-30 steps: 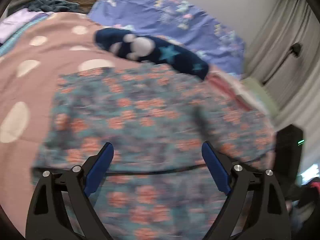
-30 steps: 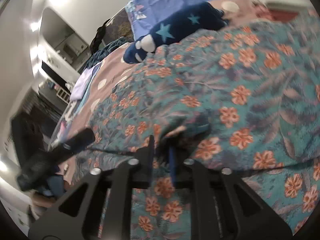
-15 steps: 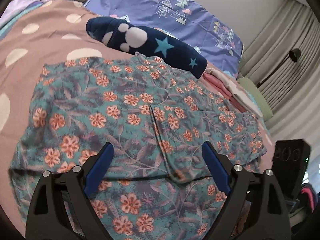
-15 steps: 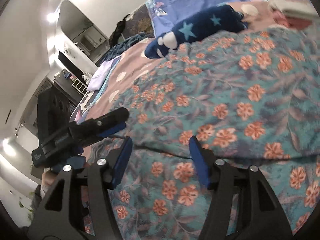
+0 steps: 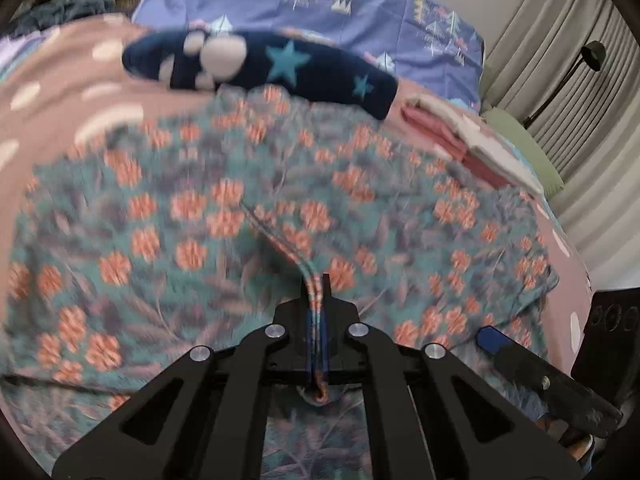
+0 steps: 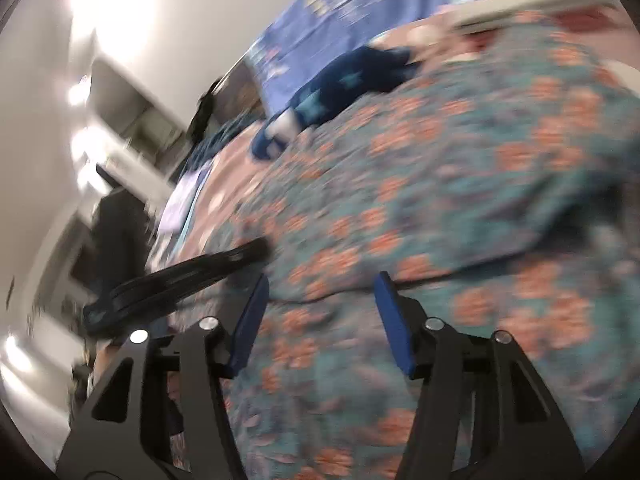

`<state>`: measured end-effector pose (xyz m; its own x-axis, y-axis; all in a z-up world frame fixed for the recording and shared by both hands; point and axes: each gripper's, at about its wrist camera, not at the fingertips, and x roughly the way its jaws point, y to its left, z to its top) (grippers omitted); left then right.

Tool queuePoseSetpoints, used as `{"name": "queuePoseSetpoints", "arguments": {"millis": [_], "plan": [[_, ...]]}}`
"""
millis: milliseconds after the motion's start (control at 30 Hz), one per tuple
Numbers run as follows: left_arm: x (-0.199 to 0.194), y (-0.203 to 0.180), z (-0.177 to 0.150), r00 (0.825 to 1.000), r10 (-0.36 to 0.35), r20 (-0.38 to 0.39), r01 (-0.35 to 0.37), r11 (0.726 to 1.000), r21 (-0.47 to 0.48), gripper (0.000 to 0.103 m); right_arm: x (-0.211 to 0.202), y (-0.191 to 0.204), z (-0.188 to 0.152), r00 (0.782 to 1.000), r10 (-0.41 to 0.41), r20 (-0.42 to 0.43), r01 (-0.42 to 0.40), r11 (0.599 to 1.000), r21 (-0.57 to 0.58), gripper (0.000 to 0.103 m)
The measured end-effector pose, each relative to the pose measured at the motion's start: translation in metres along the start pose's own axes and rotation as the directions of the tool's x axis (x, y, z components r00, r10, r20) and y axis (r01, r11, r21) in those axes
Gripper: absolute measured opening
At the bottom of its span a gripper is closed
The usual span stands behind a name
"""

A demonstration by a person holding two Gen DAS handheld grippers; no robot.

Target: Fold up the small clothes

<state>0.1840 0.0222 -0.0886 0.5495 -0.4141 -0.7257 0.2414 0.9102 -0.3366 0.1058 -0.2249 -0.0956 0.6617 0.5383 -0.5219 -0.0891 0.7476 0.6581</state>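
Observation:
A teal garment with orange flowers (image 5: pixel 192 216) lies spread on the bed, its near part folded over itself. My left gripper (image 5: pixel 318 284) is shut on a raised pinch of that fabric at the fold's near edge. Seen from the right wrist, the left gripper (image 6: pixel 256 250) reaches in from the left onto the cloth. My right gripper (image 6: pixel 322 280) hovers over the garment (image 6: pixel 460 152) near its folded edge. Its jaws are closing, with the cloth below them and the blue pads (image 6: pixel 394 316) pressing on nothing. The right gripper's blue tip (image 5: pixel 494 340) shows at the lower right.
The bed has a pink bedspread with pale dots (image 5: pixel 60 92). A navy plush piece with stars (image 5: pixel 280 64) lies just beyond the garment, with a purple patterned pillow (image 5: pixel 360 4) behind. Folded pink and white clothes (image 5: pixel 460 140) sit at the right. A floor lamp (image 5: pixel 592 52) stands by the curtains.
The left gripper went from wide open to shut on a pinch of the floral fabric. The right gripper let go of its fabric, opened, and shifted along the edge.

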Motion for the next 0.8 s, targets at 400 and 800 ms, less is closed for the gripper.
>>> {"name": "queuePoseSetpoints", "arguments": {"millis": [400,800], "plan": [[-0.129,0.009,0.049,0.935,0.171,0.311,-0.21,0.973,0.096,0.003,-0.005,-0.01,0.001,0.997,-0.069,0.037,0.068,0.997,0.02,0.054],[-0.102,0.06,0.032,0.956,0.208,0.207,-0.206,0.978,-0.029,0.003,0.011,0.016,-0.002,0.989,-0.143,-0.045,0.136,0.982,-0.129,0.007]]}}
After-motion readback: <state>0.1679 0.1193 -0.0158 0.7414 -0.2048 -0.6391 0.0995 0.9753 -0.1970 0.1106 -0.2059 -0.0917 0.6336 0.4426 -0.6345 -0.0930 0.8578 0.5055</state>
